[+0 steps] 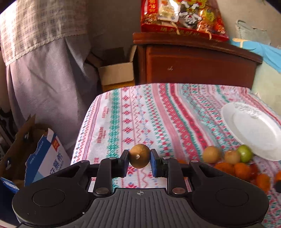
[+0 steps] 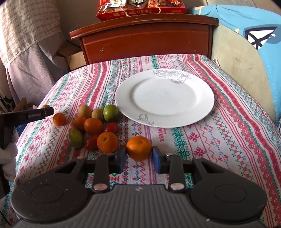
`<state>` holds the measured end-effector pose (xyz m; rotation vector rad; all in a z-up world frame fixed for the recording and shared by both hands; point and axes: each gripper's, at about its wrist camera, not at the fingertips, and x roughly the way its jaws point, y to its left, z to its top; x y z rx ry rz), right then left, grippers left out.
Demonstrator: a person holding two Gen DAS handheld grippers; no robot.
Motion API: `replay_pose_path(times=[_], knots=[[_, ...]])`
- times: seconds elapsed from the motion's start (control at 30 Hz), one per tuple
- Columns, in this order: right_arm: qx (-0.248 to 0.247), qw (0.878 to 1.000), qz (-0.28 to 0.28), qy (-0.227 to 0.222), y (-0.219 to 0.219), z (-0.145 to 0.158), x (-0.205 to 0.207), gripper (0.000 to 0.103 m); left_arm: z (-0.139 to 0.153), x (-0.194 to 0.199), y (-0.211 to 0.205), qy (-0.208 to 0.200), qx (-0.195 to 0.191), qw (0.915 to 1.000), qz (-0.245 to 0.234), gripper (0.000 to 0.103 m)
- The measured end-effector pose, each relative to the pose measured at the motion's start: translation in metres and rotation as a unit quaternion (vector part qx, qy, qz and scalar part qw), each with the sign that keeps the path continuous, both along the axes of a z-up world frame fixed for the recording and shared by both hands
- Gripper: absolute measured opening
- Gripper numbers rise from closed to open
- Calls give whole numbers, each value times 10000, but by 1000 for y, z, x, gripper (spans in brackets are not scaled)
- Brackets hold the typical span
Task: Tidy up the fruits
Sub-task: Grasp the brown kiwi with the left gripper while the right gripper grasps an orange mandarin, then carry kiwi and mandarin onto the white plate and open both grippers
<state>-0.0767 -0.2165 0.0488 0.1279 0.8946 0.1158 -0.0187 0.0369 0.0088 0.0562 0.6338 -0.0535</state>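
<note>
In the left wrist view my left gripper (image 1: 139,163) is shut on a small brown round fruit (image 1: 139,158), held just above the patterned tablecloth near the table's left edge. The right wrist view shows that gripper (image 2: 47,111) at far left with the brown fruit (image 2: 45,106) at its tip. My right gripper (image 2: 139,156) has both blue pads against an orange (image 2: 139,148) that sits on the cloth. A pile of oranges (image 2: 93,125), green fruits (image 2: 110,112), red fruits (image 2: 111,127) and brown fruits (image 2: 84,110) lies to the left of it. A white plate (image 2: 202,98) lies bare beyond.
A dark wooden cabinet (image 2: 145,40) stands behind the table with a red gift box (image 2: 140,10) on top. Cardboard boxes (image 1: 43,154) sit on the floor off the table's left edge. A blue cushion (image 2: 254,35) borders the right side.
</note>
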Motion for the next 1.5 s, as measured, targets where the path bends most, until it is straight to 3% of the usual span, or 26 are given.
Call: replay_pose_path(times=[0.37, 0.8, 1.23, 1.43, 1.5], knots=[[90, 9987, -390, -317, -22, 15, 16, 31, 29, -12, -46, -19, -619, 9951, -772, 22], [244, 9974, -630, -264, -39, 6, 41, 31, 26, 6, -106, 305, -1065, 9832, -1451, 22], [407, 9949, -894, -215, -51, -1, 48, 35, 17, 25, -134, 530, -1257, 9732, -1854, 25], [373, 9940, -982, -300, -53, 5, 47, 35, 25, 23, -132, 483, -1241, 9758, -1734, 28], [366, 9942, -971, -299, -53, 6, 47, 35, 28, 22, -130, 473, -1237, 9769, -1675, 34]])
